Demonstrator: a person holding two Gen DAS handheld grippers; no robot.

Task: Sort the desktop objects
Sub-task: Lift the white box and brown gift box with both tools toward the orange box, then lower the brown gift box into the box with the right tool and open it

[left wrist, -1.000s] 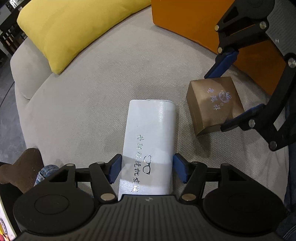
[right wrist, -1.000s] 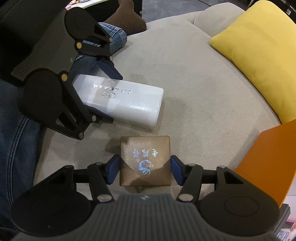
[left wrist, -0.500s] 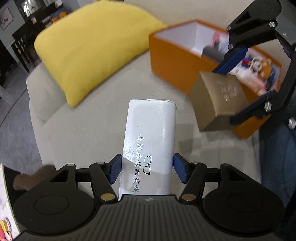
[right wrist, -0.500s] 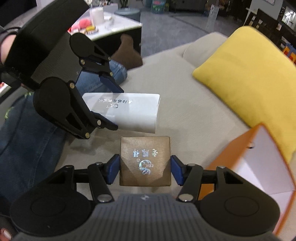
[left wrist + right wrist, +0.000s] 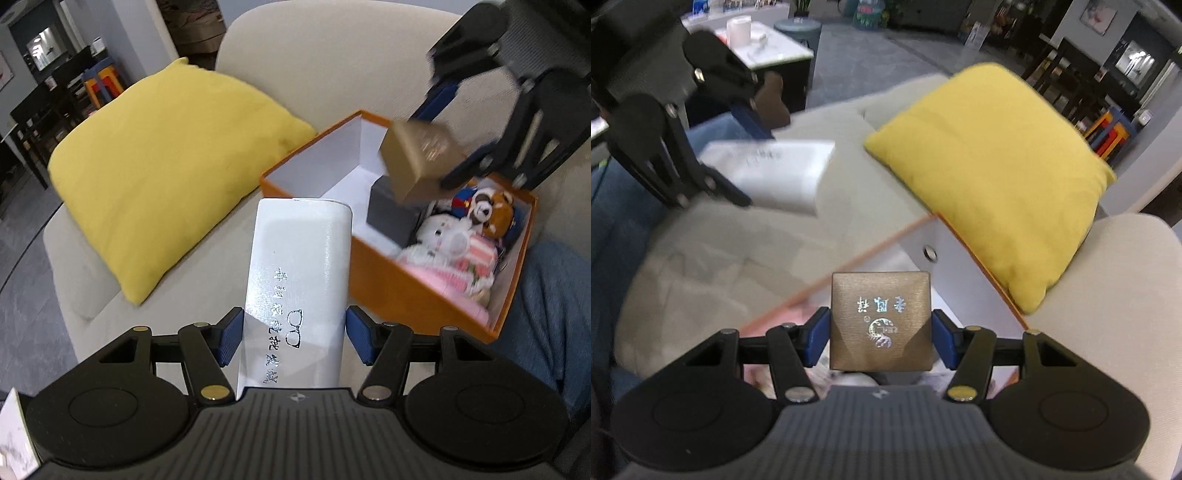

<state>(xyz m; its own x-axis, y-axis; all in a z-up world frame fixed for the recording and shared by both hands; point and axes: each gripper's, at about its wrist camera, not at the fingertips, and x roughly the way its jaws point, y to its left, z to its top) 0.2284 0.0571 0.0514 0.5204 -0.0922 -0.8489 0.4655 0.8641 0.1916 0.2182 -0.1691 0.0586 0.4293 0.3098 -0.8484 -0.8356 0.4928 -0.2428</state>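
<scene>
On my left-wrist view the yellow cushion (image 5: 166, 166) sits far left on the beige sofa (image 5: 332, 66), leaning toward the backrest. Next comes the left gripper (image 5: 293, 341): its blue fingers (image 5: 229, 339) are spread wide and pressed against both long sides of the white glasses case (image 5: 301, 288), which I have clamped and lifted clear of the seat, its silver lettering and little spectacles mark facing up. Just right of the case stands the open orange box (image 5: 406, 295) — inside I can see a dark grey box (image 5: 391, 218), a white plush toy (image 5: 439, 236), a brown-and-white plush (image 5: 491, 210) and something pink underneath. Above that box hangs the right gripper (image 5: 454, 136), blurred, holding the brown gift box (image 5: 417, 158) over the open interior. At far right, a denim-clad leg (image 5: 550, 291).

From the right-wrist view the left gripper (image 5: 738, 158) and its white case (image 5: 775, 173) show blurred at upper left. In the centre my right fingers (image 5: 816, 341) grip the brown box (image 5: 881, 321) on both sides — spread wide, pads tight on it. The orange rim (image 5: 979, 254) runs just beyond, the cushion (image 5: 997, 177) touching its far edge.
</scene>
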